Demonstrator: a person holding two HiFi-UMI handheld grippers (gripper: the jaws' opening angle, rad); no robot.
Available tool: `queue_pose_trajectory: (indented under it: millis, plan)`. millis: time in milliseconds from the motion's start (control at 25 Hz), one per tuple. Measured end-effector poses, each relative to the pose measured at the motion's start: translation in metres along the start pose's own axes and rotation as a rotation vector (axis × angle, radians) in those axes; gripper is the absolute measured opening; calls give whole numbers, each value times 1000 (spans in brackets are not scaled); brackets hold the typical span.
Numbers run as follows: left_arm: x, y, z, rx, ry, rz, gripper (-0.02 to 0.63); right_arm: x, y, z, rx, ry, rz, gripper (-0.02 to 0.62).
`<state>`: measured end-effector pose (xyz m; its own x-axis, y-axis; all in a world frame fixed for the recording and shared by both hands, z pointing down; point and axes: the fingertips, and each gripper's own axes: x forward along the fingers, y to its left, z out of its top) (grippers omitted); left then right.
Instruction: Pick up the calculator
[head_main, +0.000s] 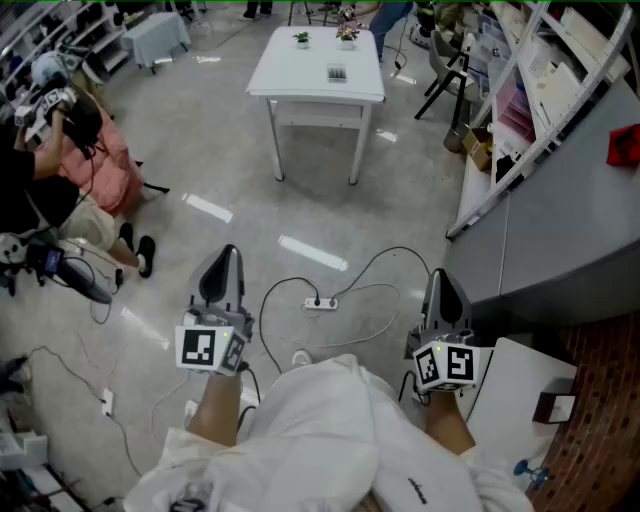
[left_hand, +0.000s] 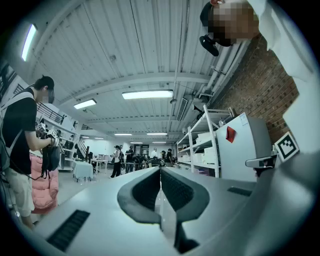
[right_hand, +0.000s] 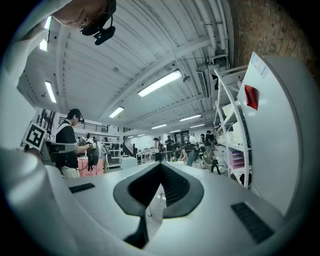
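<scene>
Okay, so nothing is getting grabbed at this point. The person is standing well back from the white table (head_main: 300, 85). The calculator (head_main: 336, 73) is lying flat on the tabletop, right of middle, just this side of two little potted plants (head_main: 347, 35).

The left gripper (head_main: 228, 252) and right gripper (head_main: 441, 277) are both pointing roughly level out in front. On each one the jaws are pressed together with nothing between them.

I'd say the step in hand is closing the distance. There's a power strip (head_main: 320, 303) with loose cables (head_main: 375, 290) sitting on the floor right in the walking line, so I'd be stepping around that rather than over it.

Once at the table, I'm thinking one gripper should be opening up before it gets near, not at the last second. The calculator looks thin and flat, so I'd be tipping the jaws down and catching it across its narrow width. I'd also be coming in from the near side, so the plants aren't getting knocked.
</scene>
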<state>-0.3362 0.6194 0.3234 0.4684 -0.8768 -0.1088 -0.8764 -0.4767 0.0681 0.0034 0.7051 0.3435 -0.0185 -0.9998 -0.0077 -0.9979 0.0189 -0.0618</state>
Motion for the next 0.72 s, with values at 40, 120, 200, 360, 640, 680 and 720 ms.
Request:
queue_pose_trajectory:
  millis: [40,120,200,360,640,680,720]
  plan:
    - [1,-2,4,-1,-2,-2,25,0,1,0,-9,0,0,17]
    - [0,-3,8,-1,-4,-4,25,-1,3,0,-24,0,3,17]
    - [-3,0,6,5,0,-3,25,-2,6,-1,-30,0,8,17]
    - [-10,4,5,15,1,0,25,-3,13,1,-31,0,13,17]
    - [-7,8,-4,-37,35,-53,200,-3,20,3,-3,-21,14,17]
    - [-4,9,-6,-49,39,-58,355,-2,21,3,-9,-19,13,17]
    - [-2,10,-7,-48,44,-55,406,-2,22,3,-12,-18,11,17]
